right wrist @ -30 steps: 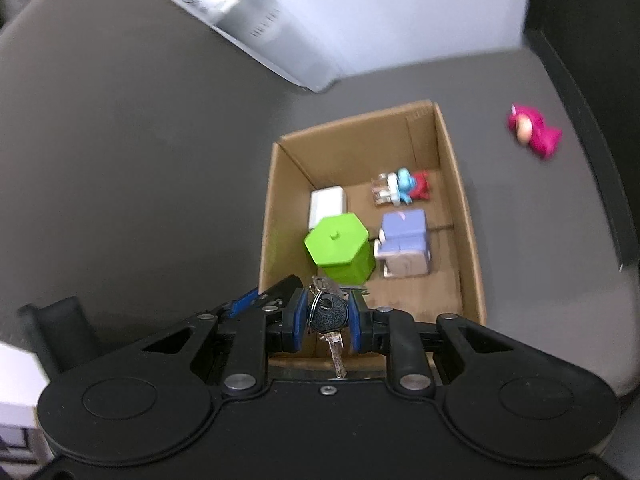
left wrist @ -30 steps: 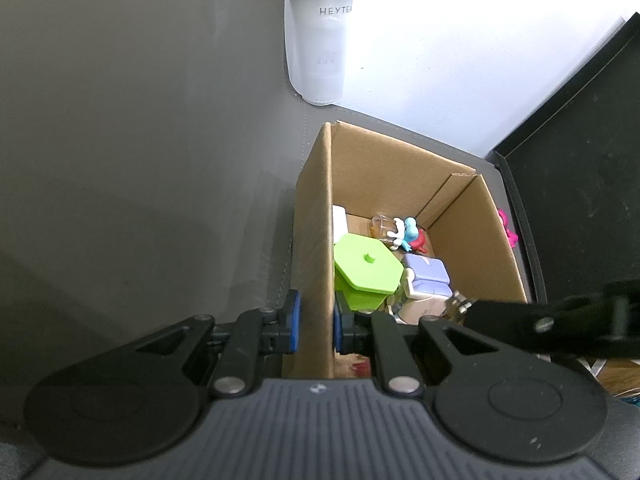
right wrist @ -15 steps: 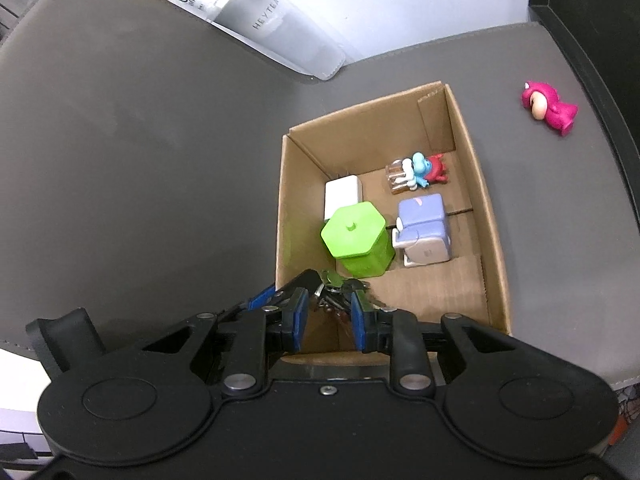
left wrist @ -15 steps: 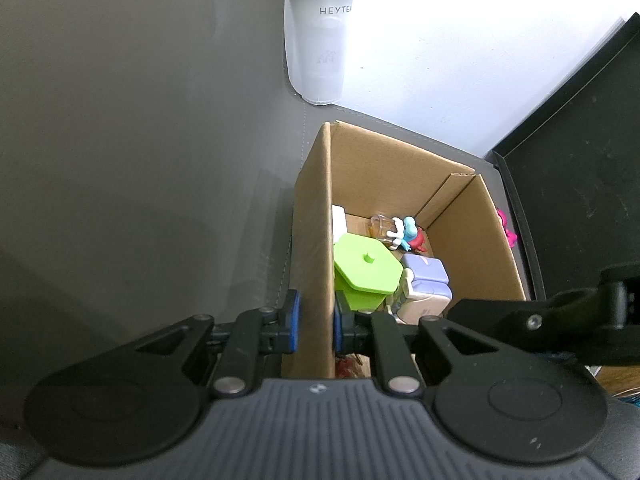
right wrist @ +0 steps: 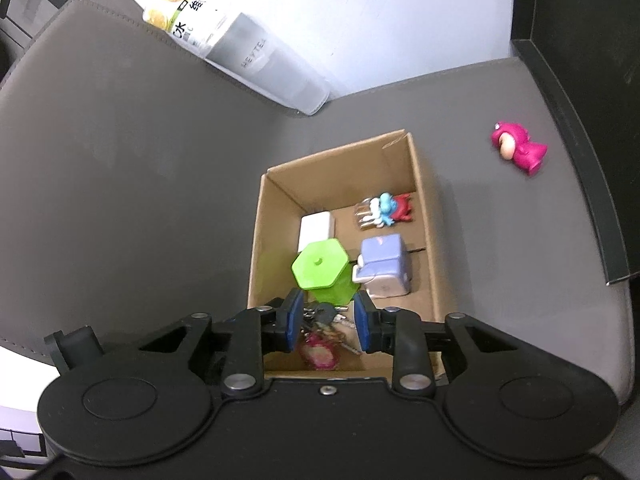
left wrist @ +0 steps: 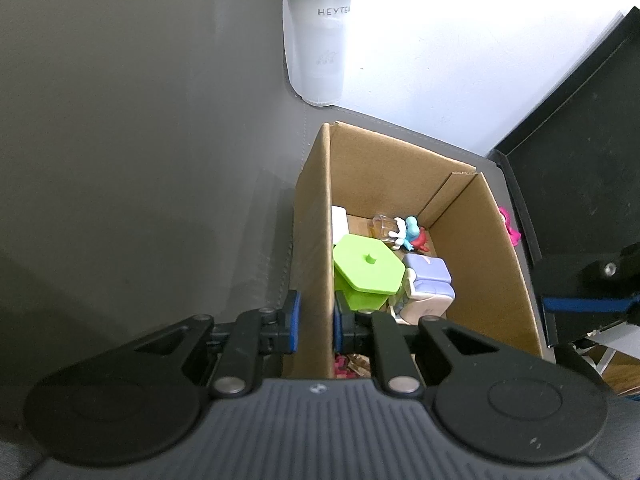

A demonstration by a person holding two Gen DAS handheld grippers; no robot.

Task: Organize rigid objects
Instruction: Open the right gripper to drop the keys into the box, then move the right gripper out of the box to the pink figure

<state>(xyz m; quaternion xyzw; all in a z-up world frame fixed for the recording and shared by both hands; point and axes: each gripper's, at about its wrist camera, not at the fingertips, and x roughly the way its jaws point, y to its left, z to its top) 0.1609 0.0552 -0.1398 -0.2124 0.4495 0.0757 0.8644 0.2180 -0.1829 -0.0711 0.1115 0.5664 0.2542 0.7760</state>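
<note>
Matt brown cardboard box point(right wrist: 423, 216), glossy green plastic hexagonal container point(right wrist: 320, 266), metal keys point(right wrist: 328, 316), matt grey leather-look stitched surface point(right wrist: 140, 160).

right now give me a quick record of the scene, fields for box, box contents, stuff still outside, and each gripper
box: cardboard box, open top, on grey surface
contents: green hexagonal container, lilac cube toy, white block, blue and red figure, keys
outside: pink toy, right of box
left gripper: clamped on box's left wall
right gripper: jaws just opening, keys released below
</note>
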